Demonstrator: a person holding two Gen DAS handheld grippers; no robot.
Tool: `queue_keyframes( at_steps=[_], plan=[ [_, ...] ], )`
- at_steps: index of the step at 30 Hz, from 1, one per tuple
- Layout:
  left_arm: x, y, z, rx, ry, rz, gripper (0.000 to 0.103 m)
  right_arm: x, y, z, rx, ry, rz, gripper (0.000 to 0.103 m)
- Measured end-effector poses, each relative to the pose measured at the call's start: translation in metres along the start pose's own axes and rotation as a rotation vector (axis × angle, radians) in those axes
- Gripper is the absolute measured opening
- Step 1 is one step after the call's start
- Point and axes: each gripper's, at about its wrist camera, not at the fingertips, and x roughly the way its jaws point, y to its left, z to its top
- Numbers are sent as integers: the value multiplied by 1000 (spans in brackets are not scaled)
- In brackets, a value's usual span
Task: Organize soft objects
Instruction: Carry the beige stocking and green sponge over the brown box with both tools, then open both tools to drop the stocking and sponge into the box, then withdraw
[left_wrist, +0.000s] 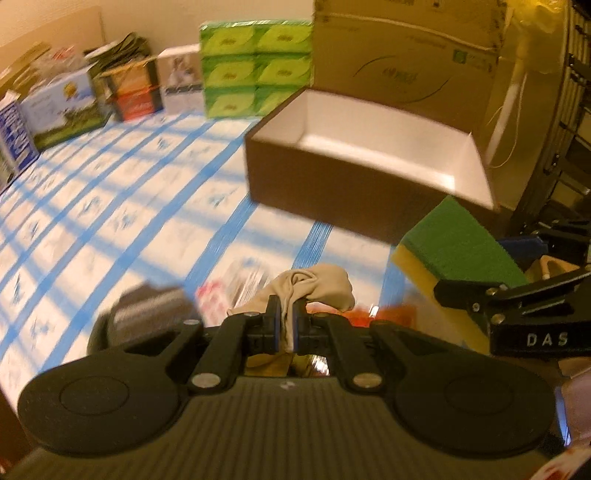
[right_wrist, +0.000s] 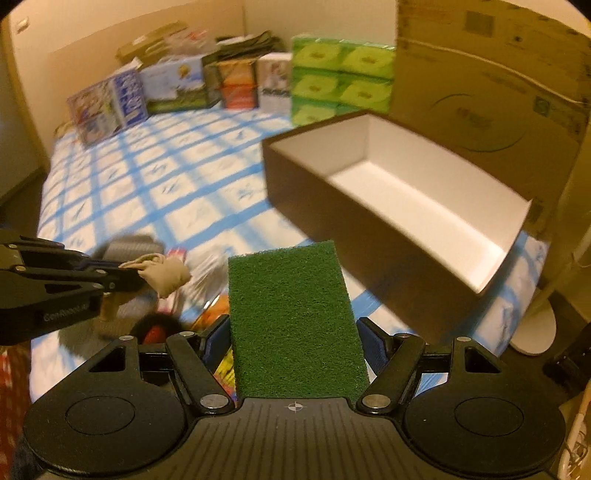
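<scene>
Jaws both clamped: left gripper (left_wrist: 287, 308) pinches beige cloth (left_wrist: 314, 286), right gripper (right_wrist: 295, 332) grips green sponge (right_wrist: 295, 317).
Both held above blue-checked bed (right_wrist: 155, 177); open brown box (right_wrist: 373, 206) ahead-right, cartons line the wall.

This looks like a home, a lived-in bedroom or spare room used partly for storage. Ahead of the tongs stretches a bed covered by a white sheet with blue checks (right_wrist: 177, 184), running to plain cream walls (right_wrist: 110, 37) that meet in a corner. Along its far edge stand household packages: a green multipack of tissues (right_wrist: 340, 79), printed cartons (right_wrist: 173, 86) and a large brown cardboard box (right_wrist: 491, 92). To the right of the tongs a white fan stand (left_wrist: 511, 107) rises from the floor.
</scene>
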Motion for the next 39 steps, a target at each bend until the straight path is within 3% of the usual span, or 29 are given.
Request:
queue_keyframes(
  at_steps=[11, 21, 36, 37, 39],
  plan=[
    [45, -32, 91, 72, -62, -74, 6, 2, -61, 56, 77, -95, -81, 72],
    [97, -59, 161, 105, -67, -123, 6, 29, -129, 106, 197, -111, -149, 72],
    [189, -69, 172, 140, 71, -135, 8, 104, -171, 108, 308, 26, -200, 72],
    [193, -69, 172, 137, 76, -134, 10, 108, -171, 108, 309, 32, -202, 72],
    [200, -68, 174, 139, 79, -127, 30, 114, -172, 108, 307, 42, -210, 72]
  ],
)
